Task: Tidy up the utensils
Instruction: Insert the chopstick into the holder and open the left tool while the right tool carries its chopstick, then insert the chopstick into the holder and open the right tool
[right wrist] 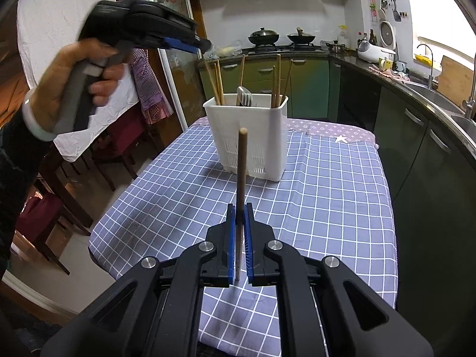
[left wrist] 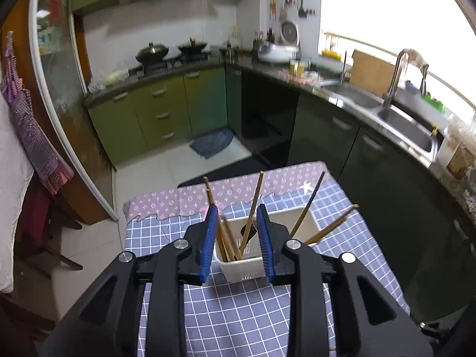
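**Q:** Where's everything right now?

**Me:** My right gripper point(right wrist: 239, 208) has its fingers clamped on one chopstick point(right wrist: 241, 172), centre frame. My left gripper point(left wrist: 235, 217) fingers are apart, holding nothing, above the white caddy point(right wrist: 247, 136) on the checked counter point(right wrist: 327, 208).

**Q:** Tips? Any labels?

**Me:** I'd keep the stick upright and lower it into a free compartment. No readable writing.

Left claw point(right wrist: 205, 44) motion-blurred in right view; chopstick point(right wrist: 241, 196) lower end hidden between right claw point(right wrist: 239, 238) pads.
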{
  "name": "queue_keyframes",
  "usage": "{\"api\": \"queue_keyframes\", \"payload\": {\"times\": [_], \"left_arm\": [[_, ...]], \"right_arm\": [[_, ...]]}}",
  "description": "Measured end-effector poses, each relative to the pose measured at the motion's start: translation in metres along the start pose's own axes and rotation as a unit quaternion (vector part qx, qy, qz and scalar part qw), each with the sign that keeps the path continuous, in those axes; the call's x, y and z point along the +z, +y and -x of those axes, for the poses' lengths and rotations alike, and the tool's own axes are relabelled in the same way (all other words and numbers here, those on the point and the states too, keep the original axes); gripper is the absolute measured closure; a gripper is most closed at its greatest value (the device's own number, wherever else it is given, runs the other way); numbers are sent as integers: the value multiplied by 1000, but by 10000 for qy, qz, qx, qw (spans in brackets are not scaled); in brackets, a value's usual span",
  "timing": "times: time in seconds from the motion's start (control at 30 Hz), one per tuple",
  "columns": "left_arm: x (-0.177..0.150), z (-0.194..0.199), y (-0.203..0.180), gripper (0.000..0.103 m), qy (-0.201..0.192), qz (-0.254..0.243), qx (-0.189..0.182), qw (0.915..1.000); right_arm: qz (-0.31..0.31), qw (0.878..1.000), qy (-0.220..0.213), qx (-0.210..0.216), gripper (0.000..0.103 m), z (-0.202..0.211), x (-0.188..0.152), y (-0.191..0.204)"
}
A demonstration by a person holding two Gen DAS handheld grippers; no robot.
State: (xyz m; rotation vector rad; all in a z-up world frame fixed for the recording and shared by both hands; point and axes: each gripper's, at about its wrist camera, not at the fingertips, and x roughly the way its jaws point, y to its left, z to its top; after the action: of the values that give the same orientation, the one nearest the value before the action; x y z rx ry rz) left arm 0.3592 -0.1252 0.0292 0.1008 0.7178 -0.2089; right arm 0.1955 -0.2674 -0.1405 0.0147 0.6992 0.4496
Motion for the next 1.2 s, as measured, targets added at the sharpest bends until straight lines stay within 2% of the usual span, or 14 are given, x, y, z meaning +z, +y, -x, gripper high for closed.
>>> {"api": "queue_keyframes", "payload": {"times": [0.07,0.13,0.33,0.47,0.6,0.77,0.9,1.07,1.2], "left_arm": [[-9,26,5,75,-283,75,-75,9995],[-29,61,13,62,-610,249,-209,9976],[-105,132,20,62,-1055,174,-518,9929],[-163,167,18,62,-1305,104,-607,9895],[-204,179,21,62,-1367,238,-542,9888],[-248,177,40,62,-1311,655,-364,9885],[-273,168,58,62,-1168,1000,-166,9880],[-292,158,79,60,-1096,1272,196,9856],[-297,151,89,58,-1060,1398,228,9842]], "right_arm": [[-27,10000,-7,-6,96,0,0,0],[-60,10000,-10,-28,96,-1,0,-1],[7,9999,-86,-89,96,0,16,4],[155,9994,-307,-58,96,12,44,14],[288,9968,-750,-1,96,30,94,27],[349,9883,-1451,-310,96,38,163,42],[287,9839,-1682,-528,96,24,203,44],[247,9852,-1460,-865,96,-19,228,38],[167,9883,-1150,-988,96,-58,227,28]]}}
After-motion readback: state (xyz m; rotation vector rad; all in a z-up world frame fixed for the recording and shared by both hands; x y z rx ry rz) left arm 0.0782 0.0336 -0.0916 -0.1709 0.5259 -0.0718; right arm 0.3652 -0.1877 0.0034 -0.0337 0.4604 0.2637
